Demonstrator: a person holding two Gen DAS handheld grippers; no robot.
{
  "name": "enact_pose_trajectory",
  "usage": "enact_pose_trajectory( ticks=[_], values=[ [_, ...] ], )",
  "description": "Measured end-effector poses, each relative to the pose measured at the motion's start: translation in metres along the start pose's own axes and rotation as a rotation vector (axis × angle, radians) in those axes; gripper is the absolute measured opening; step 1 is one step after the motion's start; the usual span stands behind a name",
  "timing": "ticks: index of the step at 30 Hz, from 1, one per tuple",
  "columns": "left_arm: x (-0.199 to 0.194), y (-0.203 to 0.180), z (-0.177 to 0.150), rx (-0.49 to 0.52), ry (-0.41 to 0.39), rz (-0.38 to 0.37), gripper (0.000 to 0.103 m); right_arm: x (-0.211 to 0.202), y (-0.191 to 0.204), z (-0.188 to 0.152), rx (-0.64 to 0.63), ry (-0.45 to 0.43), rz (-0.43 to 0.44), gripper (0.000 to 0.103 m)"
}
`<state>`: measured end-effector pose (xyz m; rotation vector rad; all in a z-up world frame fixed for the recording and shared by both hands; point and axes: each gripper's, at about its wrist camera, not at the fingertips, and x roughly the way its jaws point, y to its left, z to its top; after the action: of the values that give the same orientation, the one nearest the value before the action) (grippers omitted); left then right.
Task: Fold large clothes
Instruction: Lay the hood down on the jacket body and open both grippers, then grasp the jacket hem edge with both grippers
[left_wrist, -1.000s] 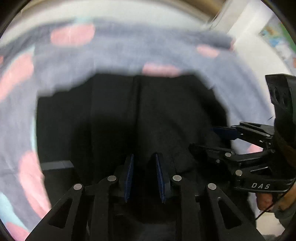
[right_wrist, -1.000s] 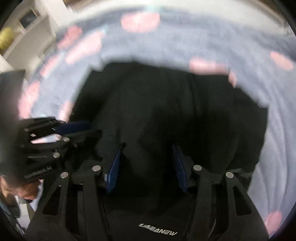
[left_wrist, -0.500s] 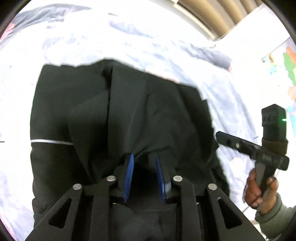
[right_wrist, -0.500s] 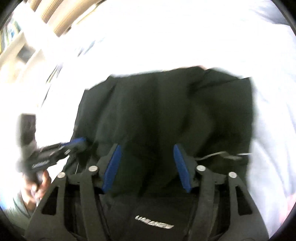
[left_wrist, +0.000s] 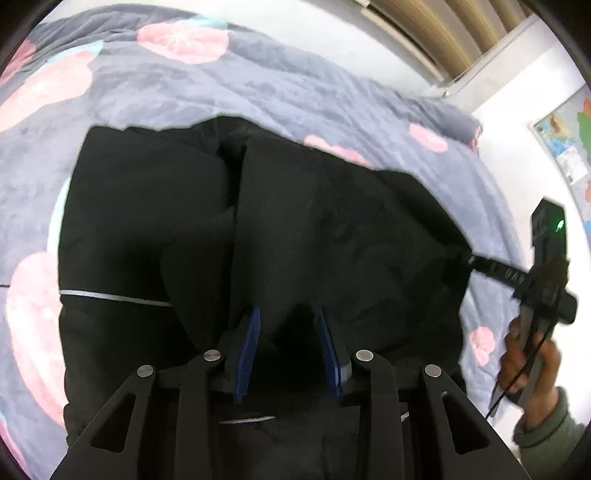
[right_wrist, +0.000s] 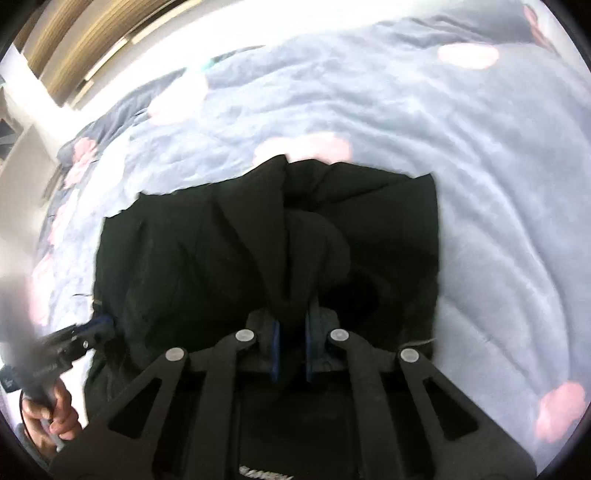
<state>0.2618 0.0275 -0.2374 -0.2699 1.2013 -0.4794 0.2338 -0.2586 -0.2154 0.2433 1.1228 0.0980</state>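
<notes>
**Black garment bunched on the bed, both claws at its edge**

The black garment (left_wrist: 314, 229) lies in heaped folds on a grey-blue blanket (left_wrist: 258, 85) printed with pink fruit slices, which covers the bed. A thin pale stripe (left_wrist: 110, 297) crosses the cloth on its left side.

The left claw (left_wrist: 288, 350) stands parted, its blue pads (left_wrist: 247, 347) spread with dark cloth lying between and under them; whether the pads pinch that cloth cannot be told. The right claw (right_wrist: 291, 343) is drawn nearly together on a raised ridge of the garment, the fabric rising straight out from between its pads.

In the left view the right claw (left_wrist: 476, 264) reaches in from the side, touching the garment's far right edge, with the person's right hand (left_wrist: 528, 354) on its handle. In the right view the left claw (right_wrist: 99, 326) meets the garment's left edge, blurred.

Beyond the bed run wooden slats (left_wrist: 454, 33) and a white wall with a coloured map (left_wrist: 569, 136).
</notes>
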Motion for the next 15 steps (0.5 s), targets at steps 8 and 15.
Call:
enact_pose_trajectory(
  ticks=[8, 15],
  values=[
    [0.022, 0.01, -0.006, 0.011, 0.053, 0.013, 0.033, 0.065, -0.009, -0.024, -0.032, 0.166, -0.07, 0.021],
    [-0.055, 0.0, -0.035, 0.032, -0.004, 0.083, 0.033, -0.015, -0.034, -0.053, 0.043, 0.086, -0.026, 0.077]
  ],
)
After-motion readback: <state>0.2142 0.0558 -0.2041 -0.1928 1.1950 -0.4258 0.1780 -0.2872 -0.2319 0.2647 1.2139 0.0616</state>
